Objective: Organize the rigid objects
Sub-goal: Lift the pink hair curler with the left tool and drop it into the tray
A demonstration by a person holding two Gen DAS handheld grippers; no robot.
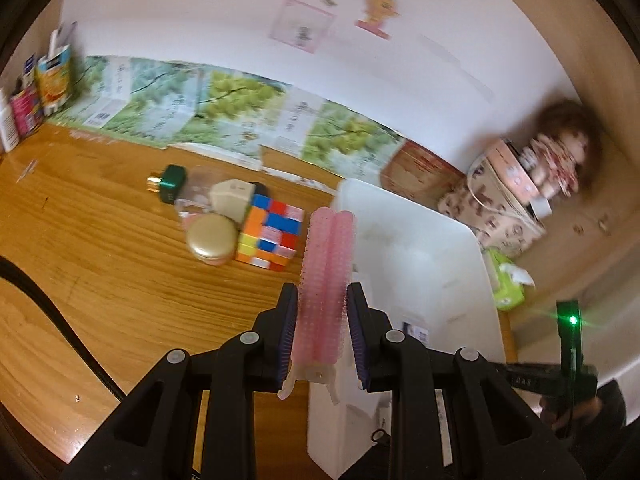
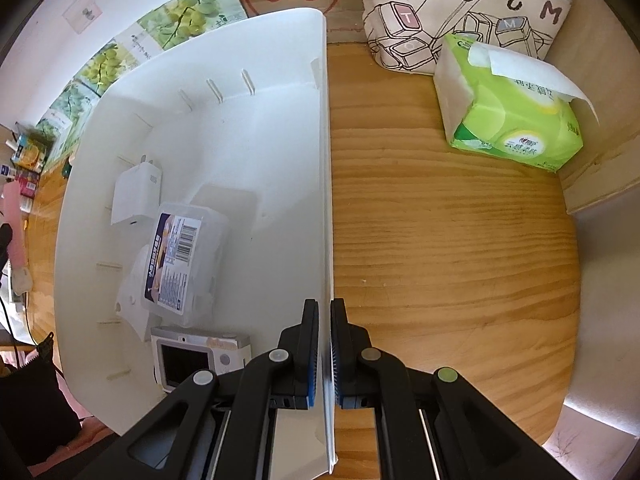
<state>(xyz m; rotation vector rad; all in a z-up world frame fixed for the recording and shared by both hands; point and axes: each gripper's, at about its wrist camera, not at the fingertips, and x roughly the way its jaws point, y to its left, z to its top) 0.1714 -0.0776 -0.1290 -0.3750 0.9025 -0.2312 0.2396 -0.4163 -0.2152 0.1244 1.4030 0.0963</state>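
Gripping a pink hair-roller clip (image 1: 326,280) between its two pads, the left gripper (image 1: 323,300) holds it up above the wooden table (image 1: 100,264); the clip's pale translucent handle end (image 1: 308,380) pokes back toward the camera, and its far tip is softened by blur. Beyond the left finger lie a multicoloured puzzle cube (image 1: 269,234), a round gold tin (image 1: 212,238), a beige piece (image 1: 234,200) of uncertain kind and a green-and-gold item (image 1: 170,188) — all smeared, with details unreadable. Past the right finger stands the white bin (image 1: 420,248), its inside washed out in this view.

The right gripper (image 2: 325,320) is pinched narrow on the bin's thin side wall (image 2: 326,160), one pad on each face. Left of its fingers, inside the bin, sit a clear lidded box with a barcode label (image 2: 184,256), a white charger plug (image 2: 136,194) and a small white device with a dark screen (image 2: 192,360), partly cut off by the left finger. Right of the fingers, well apart on the table, rest a green tissue pack (image 2: 516,120) and a printed pouch (image 2: 460,8), its top cropped.
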